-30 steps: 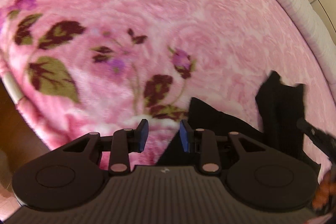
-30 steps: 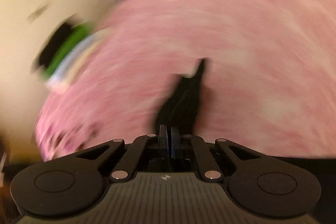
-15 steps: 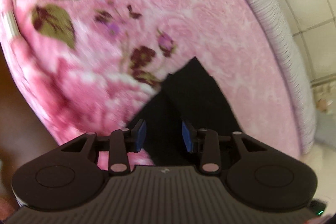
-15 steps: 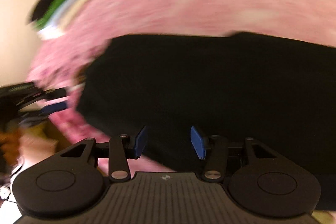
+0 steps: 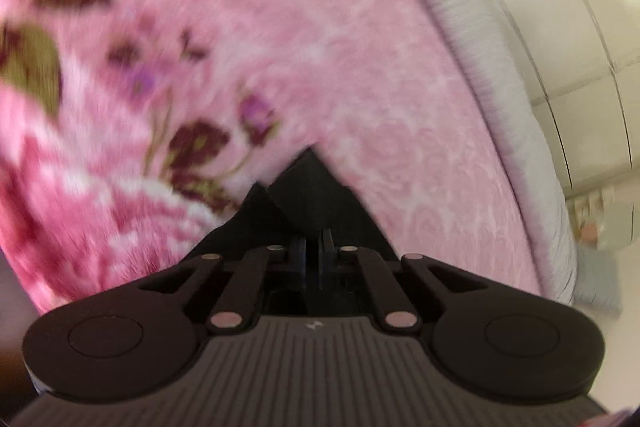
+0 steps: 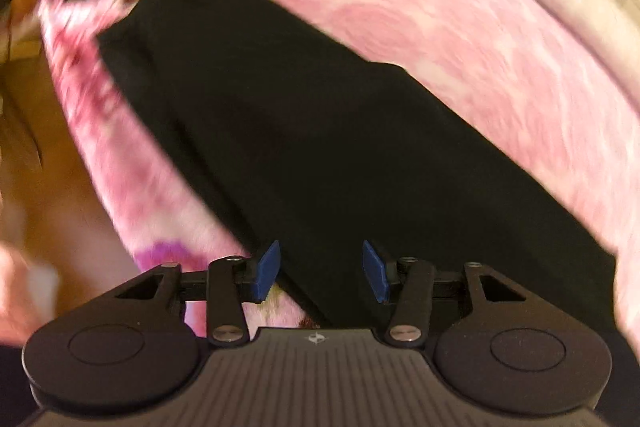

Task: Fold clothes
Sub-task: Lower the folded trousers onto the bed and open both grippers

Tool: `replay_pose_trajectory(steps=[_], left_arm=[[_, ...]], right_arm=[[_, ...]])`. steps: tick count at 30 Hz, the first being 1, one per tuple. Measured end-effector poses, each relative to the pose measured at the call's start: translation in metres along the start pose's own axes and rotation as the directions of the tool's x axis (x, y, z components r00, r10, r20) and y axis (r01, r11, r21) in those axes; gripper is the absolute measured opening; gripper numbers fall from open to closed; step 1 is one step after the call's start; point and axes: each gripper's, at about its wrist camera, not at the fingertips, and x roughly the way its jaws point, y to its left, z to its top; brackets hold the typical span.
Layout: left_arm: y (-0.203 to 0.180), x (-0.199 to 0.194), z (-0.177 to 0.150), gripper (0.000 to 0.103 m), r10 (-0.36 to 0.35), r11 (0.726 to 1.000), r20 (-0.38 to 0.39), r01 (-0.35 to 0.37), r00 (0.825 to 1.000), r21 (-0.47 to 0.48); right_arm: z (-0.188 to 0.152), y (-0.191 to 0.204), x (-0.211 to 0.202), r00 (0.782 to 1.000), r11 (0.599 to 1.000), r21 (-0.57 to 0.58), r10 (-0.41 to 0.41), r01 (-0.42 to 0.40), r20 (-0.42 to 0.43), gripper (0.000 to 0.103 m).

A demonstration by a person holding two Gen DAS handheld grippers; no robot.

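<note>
A black garment (image 6: 320, 131), smooth and matte, lies as a long flat slab across a plush pink floral blanket (image 5: 360, 67) whose pile is embossed with rose swirls and printed with dark leaves. At the garment's far pointed corner the left gripper (image 5: 313, 259) has its blue pads closed, pinching a peaked fold of the cloth. At the garment's near edge the right gripper (image 6: 320, 271) hovers, jaws spread after narrowing slightly, pads clear of the fabric. A ribbed grey mattress edge (image 5: 480, 39) borders the blanket.
</note>
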Motion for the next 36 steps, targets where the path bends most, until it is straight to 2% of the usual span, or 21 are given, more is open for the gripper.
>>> replay_pose_trajectory(steps=[1,3,6,7,8,12,16,19,21,23,24,25,26,30,32,33,35,36], left_arm=[[-0.003,-0.009,-0.003,0.002,-0.001,1.0,0.012,0.001,1.0,0.023],[0.002,-0.019,-0.008,0.002,0.003,1.0,0.018,-0.004,1.0,0.018],[0.018,-0.02,-0.019,0.003,0.053,0.999,0.001,-0.053,0.999,0.008],[0.02,-0.019,-0.021,0.003,0.067,0.997,-0.001,-0.067,0.998,0.025],[0.023,-0.019,-0.024,0.003,0.081,0.996,-0.003,-0.081,0.997,0.042],[0.014,-0.033,-0.027,0.003,0.035,0.989,0.068,-0.044,0.997,0.144],[0.025,-0.009,-0.036,0.004,0.158,0.961,0.029,-0.16,0.987,0.227],[0.024,-0.001,-0.038,0.01,0.216,0.938,0.049,-0.222,0.975,0.267],[0.01,-0.009,-0.039,0.018,0.296,0.893,0.108,-0.315,0.949,0.322],[-0.003,-0.02,-0.041,0.017,0.37,0.847,0.177,-0.409,0.912,0.338],[-0.009,-0.027,-0.043,0.017,0.388,0.834,0.203,-0.436,0.899,0.337],[-0.017,-0.033,-0.047,0.017,0.381,0.833,0.216,-0.435,0.899,0.34],[-0.028,-0.036,-0.052,0.017,0.363,0.832,0.217,-0.42,0.906,0.363],[-0.079,-0.033,-0.091,0.019,0.24,0.796,0.141,-0.278,0.961,0.538],[-0.093,-0.014,-0.112,0.021,0.2,0.768,0.091,-0.214,0.976,0.604],[-0.095,-0.002,-0.12,0.023,0.204,0.755,0.067,-0.201,0.977,0.625],[-0.091,0.018,-0.13,0.023,0.264,0.737,0.027,-0.22,0.964,0.639],[-0.089,0.019,-0.13,0.023,0.284,0.734,0.032,-0.239,0.958,0.636]], right_arm=[[-0.003,0.005,0.001,1.0,0.999,-0.039,-0.012,0.012,-0.001,0.038],[-0.012,0.008,0.004,0.999,0.995,-0.088,-0.036,0.036,0.003,0.038],[-0.018,0.008,0.01,0.999,0.994,-0.105,-0.039,0.039,-0.002,0.025],[-0.018,0.009,0.012,0.999,0.994,-0.106,-0.032,0.032,0.0,0.009],[-0.017,0.009,0.011,1.0,0.995,-0.101,-0.024,0.025,0.01,0.004],[-0.019,-0.002,-0.008,0.998,0.998,-0.068,0.005,-0.001,0.061,0.004],[-0.023,-0.003,-0.005,0.996,0.996,-0.056,0.076,-0.074,0.041,0.006],[-0.027,0.006,0.008,0.996,0.994,-0.061,0.09,-0.089,0.0,0.019],[-0.03,0.001,-0.005,0.994,0.995,0.0,0.1,-0.1,0.053,0.022],[-0.037,-0.013,-0.019,0.988,0.985,0.12,0.116,-0.127,0.098,0.031],[-0.043,-0.023,-0.027,0.988,0.974,0.188,0.102,-0.123,0.115,0.033],[-0.05,-0.033,-0.032,0.989,0.962,0.252,0.078,-0.107,0.122,0.036],[-0.058,-0.044,-0.037,0.992,0.948,0.309,0.042,-0.077,0.118,0.038],[-0.104,-0.091,-0.041,0.992,0.855,0.514,-0.112,0.067,0.058,0.044],[-0.13,-0.109,-0.038,0.986,0.807,0.578,-0.164,0.121,0.022,0.052],[-0.146,-0.117,-0.034,0.983,0.787,0.6,-0.182,0.147,-0.003,0.052],[-0.177,-0.129,-0.032,0.975,0.741,0.64,-0.213,0.201,-0.059,0.052],[-0.19,-0.135,-0.036,0.972,0.716,0.665,-0.225,0.211,-0.067,0.052]])
